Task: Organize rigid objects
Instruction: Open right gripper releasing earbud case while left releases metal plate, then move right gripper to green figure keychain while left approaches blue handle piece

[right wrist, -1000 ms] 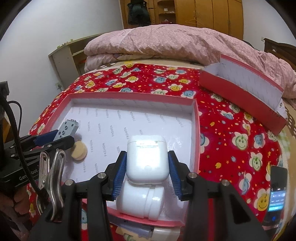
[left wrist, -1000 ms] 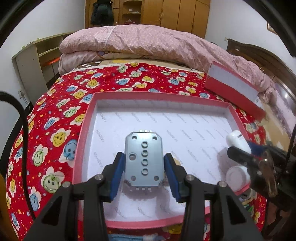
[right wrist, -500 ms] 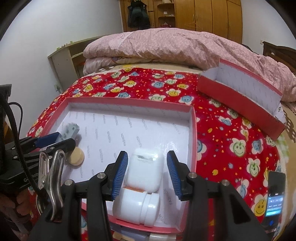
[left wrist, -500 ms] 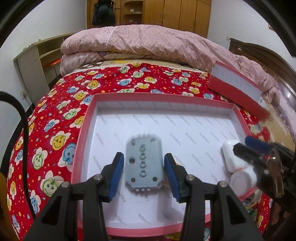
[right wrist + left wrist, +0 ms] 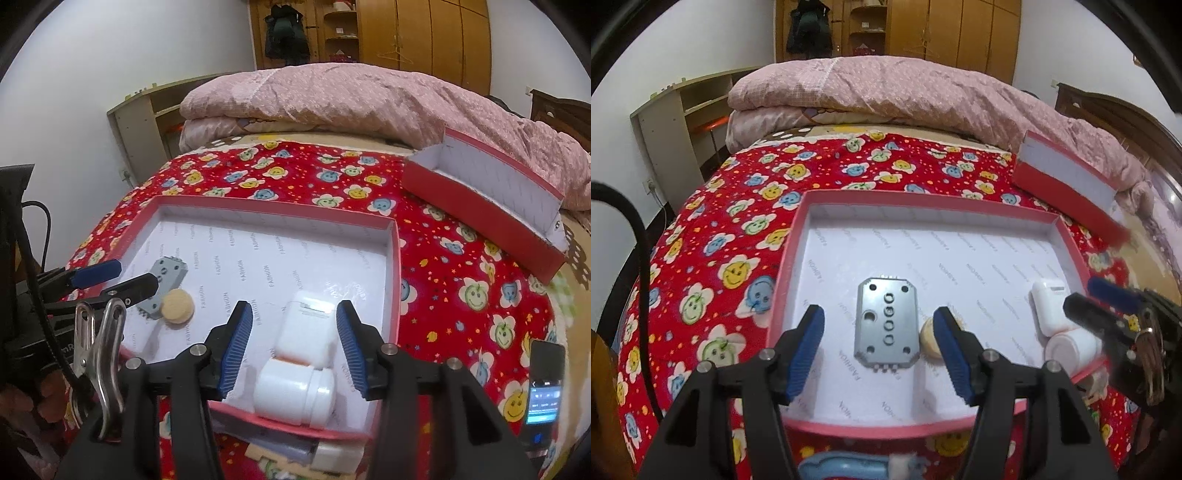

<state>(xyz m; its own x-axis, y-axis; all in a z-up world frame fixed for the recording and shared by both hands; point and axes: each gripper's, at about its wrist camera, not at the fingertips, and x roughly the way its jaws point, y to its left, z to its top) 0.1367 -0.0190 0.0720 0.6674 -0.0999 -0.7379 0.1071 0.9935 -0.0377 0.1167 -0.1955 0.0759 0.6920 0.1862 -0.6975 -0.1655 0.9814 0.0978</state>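
Both grippers are releasing inside the red box (image 5: 783,280): the left gripper (image 5: 879,350), jaws opening, is clearing the grey plate (image 5: 886,325), the right gripper (image 5: 294,345), jaws opening, is probably clear of the white case (image 5: 306,328), so each next needs backing off toward the near edge.

Partly hidden at 4 o'clock behind the blurred black right gripper (image 5: 1108,310): white round plastic bottle (image 5: 1071,349). Tucked beneath the pink-rimmed shallow cardboard tray (image 5: 395,258) at 6 o'clock: pale flat items (image 5: 295,452), kind unreadable. Cut off at 4 o'clock by the frame's dark rim: black phone with lit screen (image 5: 545,391), text too small.
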